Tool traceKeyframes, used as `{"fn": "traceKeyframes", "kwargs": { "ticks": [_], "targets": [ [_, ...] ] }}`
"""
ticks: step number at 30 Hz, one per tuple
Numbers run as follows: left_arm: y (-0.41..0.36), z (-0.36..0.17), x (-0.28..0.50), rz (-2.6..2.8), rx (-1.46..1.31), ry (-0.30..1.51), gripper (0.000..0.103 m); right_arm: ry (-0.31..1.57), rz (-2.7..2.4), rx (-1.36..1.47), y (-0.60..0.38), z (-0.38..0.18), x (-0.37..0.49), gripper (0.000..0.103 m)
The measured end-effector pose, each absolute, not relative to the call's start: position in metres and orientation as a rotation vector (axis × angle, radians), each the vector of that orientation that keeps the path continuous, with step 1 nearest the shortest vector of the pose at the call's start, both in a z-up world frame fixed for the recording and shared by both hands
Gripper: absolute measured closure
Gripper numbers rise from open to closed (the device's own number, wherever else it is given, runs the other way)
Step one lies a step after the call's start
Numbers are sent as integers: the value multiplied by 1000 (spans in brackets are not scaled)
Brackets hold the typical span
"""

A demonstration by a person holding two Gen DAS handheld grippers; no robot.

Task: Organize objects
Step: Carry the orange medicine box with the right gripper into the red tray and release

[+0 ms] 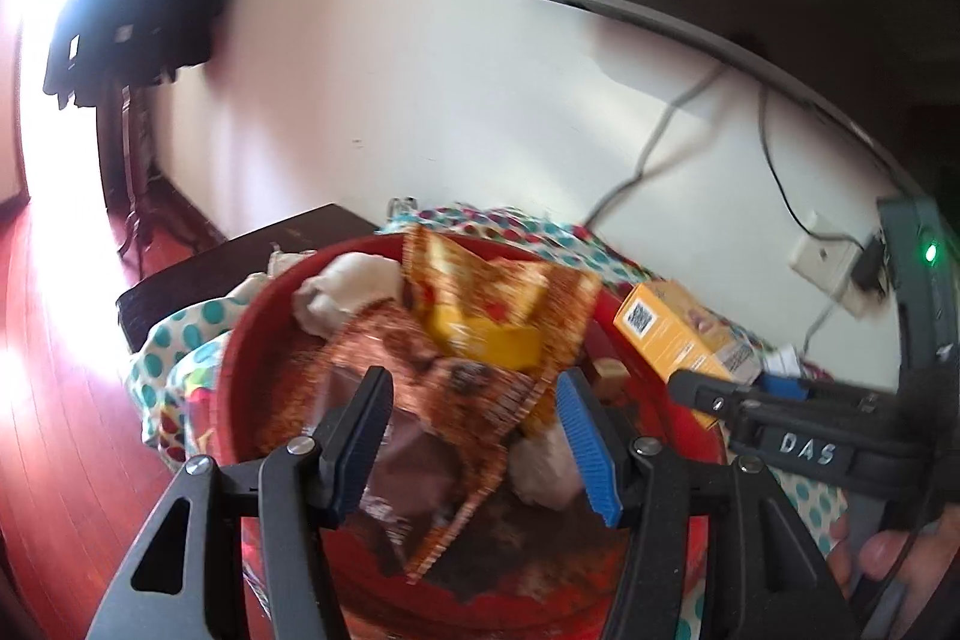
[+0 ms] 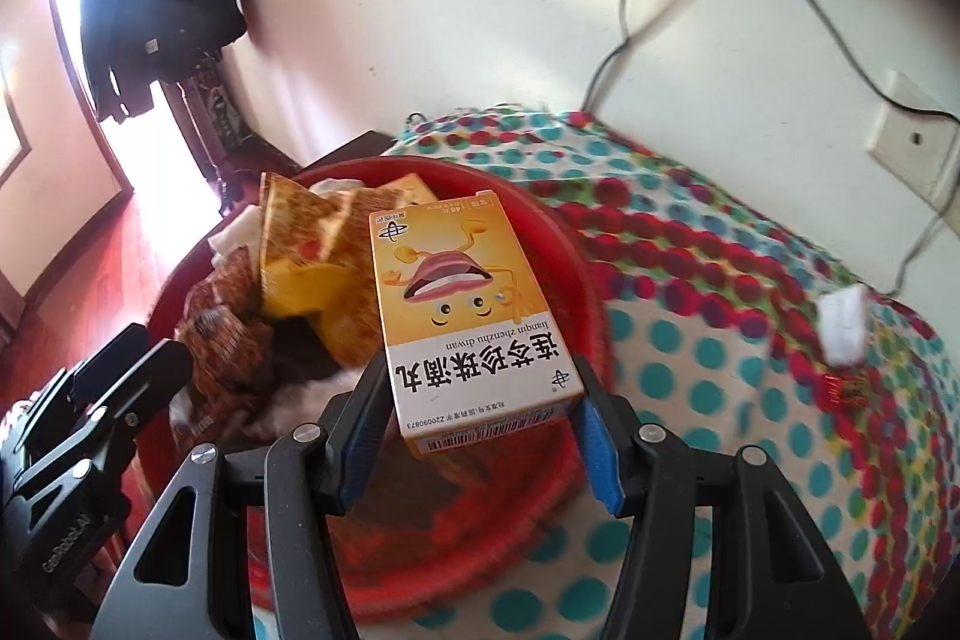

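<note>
Right wrist view shows the right gripper (image 2: 480, 424) clamped on an orange medicine box (image 2: 468, 304), its blue pads (image 2: 597, 451) pressed against the box's two long sides near the barcode end. The box hangs above the right-hand rim of a red basin (image 2: 564, 244), printed face up. Inside the basin lie crumpled snack wrappers (image 2: 312, 244) in orange and brown, with white tissue (image 2: 237, 232) at the far left edge. The basin sits on a polka-dot cloth (image 2: 720, 340); a small white packet (image 2: 843, 325) lies well apart, toward the cloth's right edge.

From the left wrist view, the left gripper (image 1: 474, 436) hovers over the basin (image 1: 240, 340), jaws spread wide and holding nothing, the wrappers (image 1: 456, 340) lying between and below its fingers. The box (image 1: 666, 334) shows at the basin's right rim, with the other gripper's black frame crossing its lower end.
</note>
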State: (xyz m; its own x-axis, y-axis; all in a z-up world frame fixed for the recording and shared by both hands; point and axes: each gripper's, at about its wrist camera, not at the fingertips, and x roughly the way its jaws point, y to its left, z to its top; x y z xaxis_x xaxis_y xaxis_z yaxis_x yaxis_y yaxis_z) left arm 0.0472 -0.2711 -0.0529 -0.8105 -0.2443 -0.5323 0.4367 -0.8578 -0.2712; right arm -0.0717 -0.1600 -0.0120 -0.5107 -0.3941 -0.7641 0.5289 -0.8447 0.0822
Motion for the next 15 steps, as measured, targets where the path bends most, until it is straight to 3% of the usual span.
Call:
{"fn": "traceKeyframes", "kwargs": {
  "ticks": [6, 15],
  "targets": [
    [-283, -59, 46, -2583, 726, 624, 45, 235, -2296, 1178, -180, -35, -75, 49],
    [-275, -58, 43, -2604, 734, 553, 45, 226, -2289, 1195, -184, -48, -84, 49]
  ]
}}
